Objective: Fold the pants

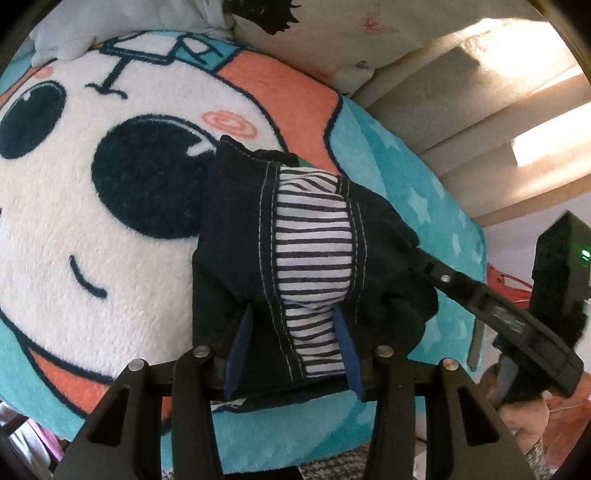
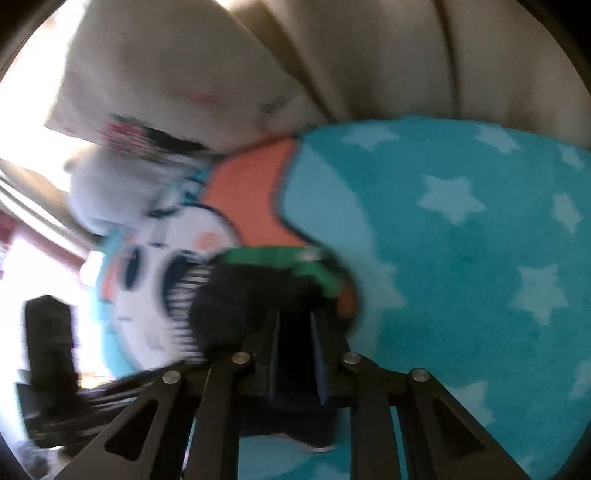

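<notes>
The pants [image 1: 236, 236], dark denim with white stitching and a black-and-white striped lining [image 1: 314, 266] showing at the middle, sit bunched on a fleece blanket [image 1: 369, 435] printed with a big-eyed cartoon face, an orange band and a teal field of pale stars. The left gripper [image 1: 293, 343] has its blue-padded fingers [image 1: 240, 350] closed on the near edge of the bundle, pinching denim and lining between them. The right gripper [image 2: 295, 354] comes in from the right side of the left wrist view, its black arm reaching the far right edge of the cloth; in its own blurred view its fingers [image 2: 317, 354] stand close together with dark fabric filling the gap, so they pinch the pants too. A strip of green cloth [image 2: 280, 258] shows just beyond the dark fabric there. Beige cushions [image 1: 461, 122] and a white pillow [image 1: 122, 22] lie past the blanket.
</notes>
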The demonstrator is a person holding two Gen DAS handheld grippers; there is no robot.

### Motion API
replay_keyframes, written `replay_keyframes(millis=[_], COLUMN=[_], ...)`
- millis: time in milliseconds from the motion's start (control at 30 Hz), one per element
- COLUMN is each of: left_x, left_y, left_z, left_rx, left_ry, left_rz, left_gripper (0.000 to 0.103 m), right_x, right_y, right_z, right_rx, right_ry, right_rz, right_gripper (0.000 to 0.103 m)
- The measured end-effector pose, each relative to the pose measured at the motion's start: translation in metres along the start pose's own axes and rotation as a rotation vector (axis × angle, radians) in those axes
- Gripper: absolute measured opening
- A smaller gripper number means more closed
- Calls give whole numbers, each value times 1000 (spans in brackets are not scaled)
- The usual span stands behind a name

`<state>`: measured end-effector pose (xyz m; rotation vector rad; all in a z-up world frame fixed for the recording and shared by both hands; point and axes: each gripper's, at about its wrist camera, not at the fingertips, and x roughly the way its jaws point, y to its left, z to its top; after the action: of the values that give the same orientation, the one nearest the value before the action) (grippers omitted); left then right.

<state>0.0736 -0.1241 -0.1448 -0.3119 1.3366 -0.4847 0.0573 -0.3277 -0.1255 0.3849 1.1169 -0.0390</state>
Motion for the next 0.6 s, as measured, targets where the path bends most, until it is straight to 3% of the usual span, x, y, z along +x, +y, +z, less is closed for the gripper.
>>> replay_keyframes(millis=[67,133,200,300,400,500,600], left_x=[1,-3,-23,-56,-59,-40,-2], left_y=[-2,-4,-5,-8,-4,2,3], left_z=[-2,0,2,7,25,46,59], left_rx=[9,23,29,46,17,-2,4], left_ry=[-8,4,-5,-83,-102,-89,-29], left_rz=[18,25,14,-12,10,60,116], left_gripper=[45,45,44,45,45,45,45], right_x=[14,22,5,-33,-63,-53,-22], right_y=[-9,-24,-34,-31,-15,8,26], right_z=[-2,-3,0,9,13,7,-9], right_rx=[-13,50,112,91,38,-36,-114], right_ry=[45,87,28,-116,-203,-132,-40], right_rz=[-77,-62,-23,13,147,301,262], right_gripper=[18,18,18,18,18,18,18])
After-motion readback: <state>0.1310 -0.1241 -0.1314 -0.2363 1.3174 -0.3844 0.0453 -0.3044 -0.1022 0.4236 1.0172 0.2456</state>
